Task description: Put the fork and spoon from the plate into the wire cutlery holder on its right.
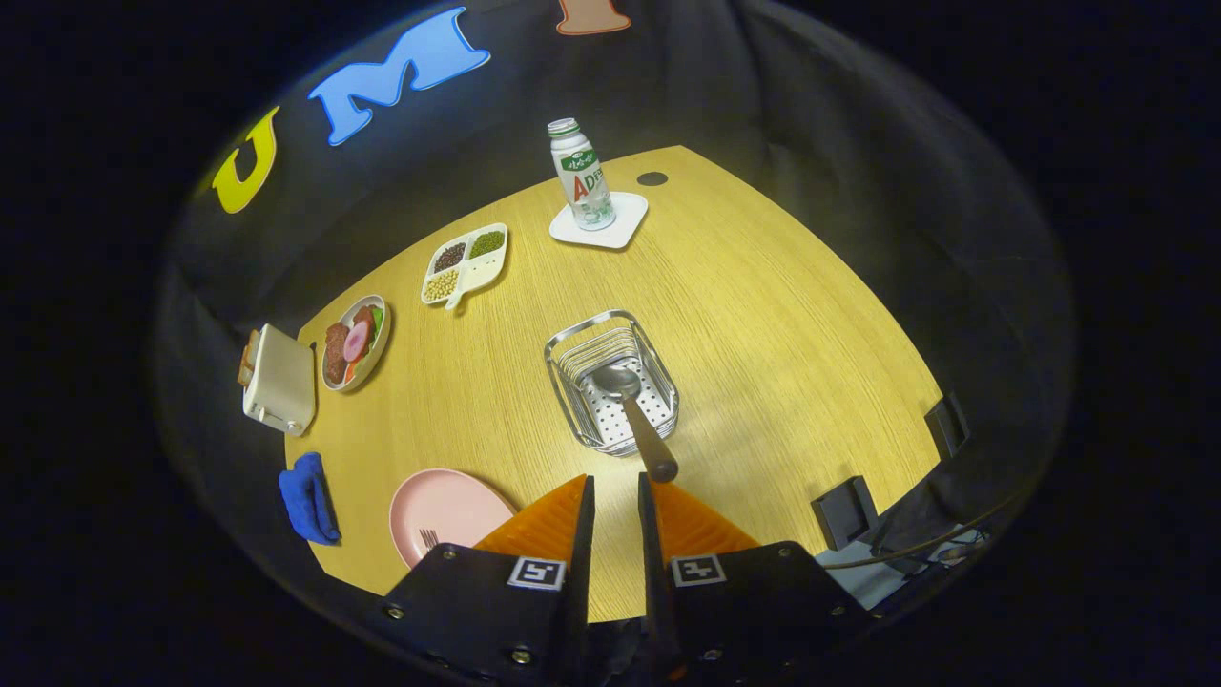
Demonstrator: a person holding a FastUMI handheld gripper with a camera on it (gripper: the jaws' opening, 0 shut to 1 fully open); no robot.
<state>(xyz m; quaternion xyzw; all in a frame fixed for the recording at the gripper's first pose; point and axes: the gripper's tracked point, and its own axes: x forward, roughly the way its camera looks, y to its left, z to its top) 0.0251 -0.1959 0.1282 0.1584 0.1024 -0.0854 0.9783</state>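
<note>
The wire cutlery holder (pixel 610 382) stands mid-table, just ahead of my fingers. A spoon (pixel 631 410) lies in it, bowl down on the perforated bottom. Its dark handle leans over the near rim, and the handle's end sits just ahead of my right fingertip (pixel 649 491), outside the gap. My gripper (pixel 613 482) is open by a narrow gap with bare table showing between the fingers. The pink plate (pixel 448 506) lies to the left of my left finger. The fork (pixel 428 537) rests on its near part, and the finger's body hides the plate's near right part.
A blue cloth (pixel 307 498) and a white toaster (pixel 279 380) sit at the table's left edge. Farther back are a food plate (pixel 355 342), a divided bean dish (pixel 465 264) and a bottle (pixel 581 175) on a white coaster (pixel 601 229). Black clamps (pixel 844 510) grip the right edge.
</note>
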